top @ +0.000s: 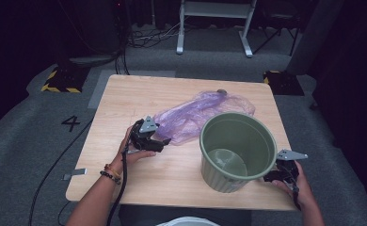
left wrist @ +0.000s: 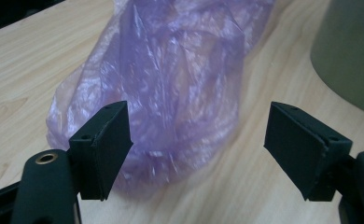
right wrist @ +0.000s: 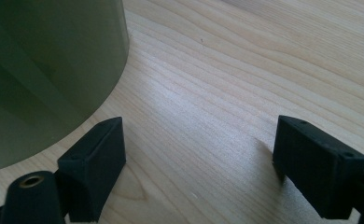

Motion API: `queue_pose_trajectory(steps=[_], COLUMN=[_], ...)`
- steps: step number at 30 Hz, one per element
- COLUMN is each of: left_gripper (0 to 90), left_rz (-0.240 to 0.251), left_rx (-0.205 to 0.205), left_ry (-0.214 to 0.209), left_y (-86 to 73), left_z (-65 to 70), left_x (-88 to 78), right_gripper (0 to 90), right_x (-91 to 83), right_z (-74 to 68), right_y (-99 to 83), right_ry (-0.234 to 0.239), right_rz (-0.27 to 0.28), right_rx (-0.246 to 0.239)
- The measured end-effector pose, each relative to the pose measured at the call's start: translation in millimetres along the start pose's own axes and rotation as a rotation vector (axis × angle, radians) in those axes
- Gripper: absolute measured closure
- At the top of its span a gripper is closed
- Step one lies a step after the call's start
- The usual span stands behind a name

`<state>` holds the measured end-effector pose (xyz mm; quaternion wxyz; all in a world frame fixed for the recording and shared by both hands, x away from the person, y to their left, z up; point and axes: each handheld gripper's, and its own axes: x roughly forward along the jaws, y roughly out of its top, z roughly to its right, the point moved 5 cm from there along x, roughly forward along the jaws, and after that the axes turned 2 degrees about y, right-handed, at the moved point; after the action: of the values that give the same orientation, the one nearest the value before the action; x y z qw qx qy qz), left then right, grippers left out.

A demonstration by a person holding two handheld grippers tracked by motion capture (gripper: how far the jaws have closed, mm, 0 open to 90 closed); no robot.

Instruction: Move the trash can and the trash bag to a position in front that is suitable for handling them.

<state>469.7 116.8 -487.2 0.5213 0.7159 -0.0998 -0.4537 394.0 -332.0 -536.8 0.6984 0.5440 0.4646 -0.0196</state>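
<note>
Lining up on the purple plastic bag (left wrist: 171,88), the left tool (left wrist: 199,144) gapes released, the bag's near end between its jaws, ready to pinch. At lower right, the right tool (right wrist: 199,163) waits released beside the green bucket (top: 237,149) on the table (top: 125,103).

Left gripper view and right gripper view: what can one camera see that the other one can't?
The left gripper view alone has the crinkly purple plastic bag lying on the table, just beyond the left gripper, whose jaws stand open with nothing between them. The right gripper view alone has the right gripper, also open, over bare wood. Both share the wooden table and the green bucket: it sits at the right edge of the left gripper view, and close up at the left of the right gripper view.
</note>
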Motion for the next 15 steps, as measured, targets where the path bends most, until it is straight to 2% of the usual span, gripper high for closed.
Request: queue_pose_trajectory(steps=[5,6,12,15], left_gripper=[23.6,25.1,46.4,55.9], left_rz=[-0.010,-0.017,-0.075,-0.131], left_rx=[-0.041,-0.030,-0.018,0.014], left_ry=[0.000,0.016,0.014,0.039], left_y=[4.2,4.5,0.6,-4.4], left_z=[-6.8,-8.1,-8.5,-8.9], left_x=[17.1,21.1,40.6,47.7], right_gripper=[16.8,16.8,16.8,16.8], right_x=[0.0,0.0,0.0,0.0], right_z=[0.0,0.0,-0.1,-0.1], right_y=[0.0,0.0,0.0,0.0], right_ry=[0.000,0.000,0.001,0.001], right_rz=[0.000,0.000,0.001,0.001], right_rx=[0.000,0.000,0.000,0.000])
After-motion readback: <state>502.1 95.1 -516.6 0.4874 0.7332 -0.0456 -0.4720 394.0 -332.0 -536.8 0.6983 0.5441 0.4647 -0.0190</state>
